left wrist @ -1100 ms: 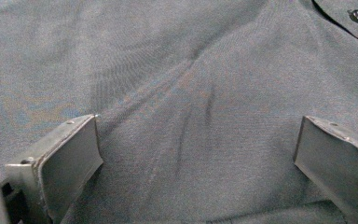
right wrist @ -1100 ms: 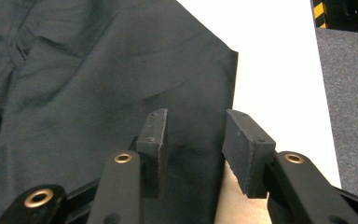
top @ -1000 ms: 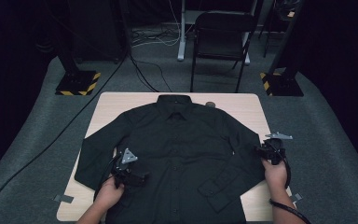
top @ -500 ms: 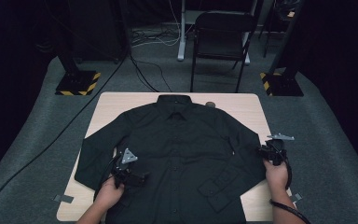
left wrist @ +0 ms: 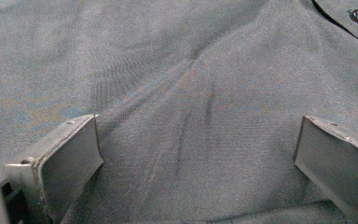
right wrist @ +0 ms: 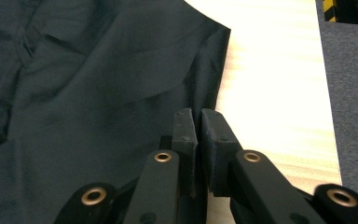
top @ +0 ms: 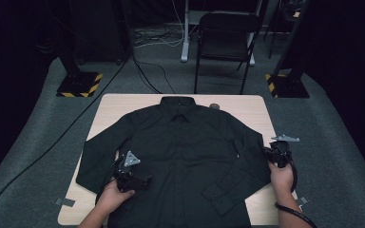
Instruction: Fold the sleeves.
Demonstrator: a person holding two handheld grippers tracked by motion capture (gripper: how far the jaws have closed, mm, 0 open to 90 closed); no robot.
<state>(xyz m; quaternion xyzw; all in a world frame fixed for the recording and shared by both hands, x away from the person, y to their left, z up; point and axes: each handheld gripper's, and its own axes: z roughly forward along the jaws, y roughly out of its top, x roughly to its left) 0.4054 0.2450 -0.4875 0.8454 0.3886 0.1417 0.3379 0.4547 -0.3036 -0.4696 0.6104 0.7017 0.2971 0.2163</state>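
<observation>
A dark shirt (top: 185, 152) lies spread across the surface (top: 114, 107). The left gripper (left wrist: 196, 154), lower left, has jaws spread over the cloth. The right gripper (right wrist: 198, 140), at right, has jaws pinching the shirt's edge.

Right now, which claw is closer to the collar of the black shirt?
Right, though only slightly. The right claw is at the shirt's sleeve edge, below and to one side of the collar. The left claw rests lower, on the shirt's front near the hem.

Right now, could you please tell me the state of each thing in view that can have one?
Shirt: spread flat, face up on the table, buttoned.
Left tool: open, jaws wide apart over the shirt fabric.
Right tool: shut at the shirt's edge.
Chair: upright behind the table.
</observation>
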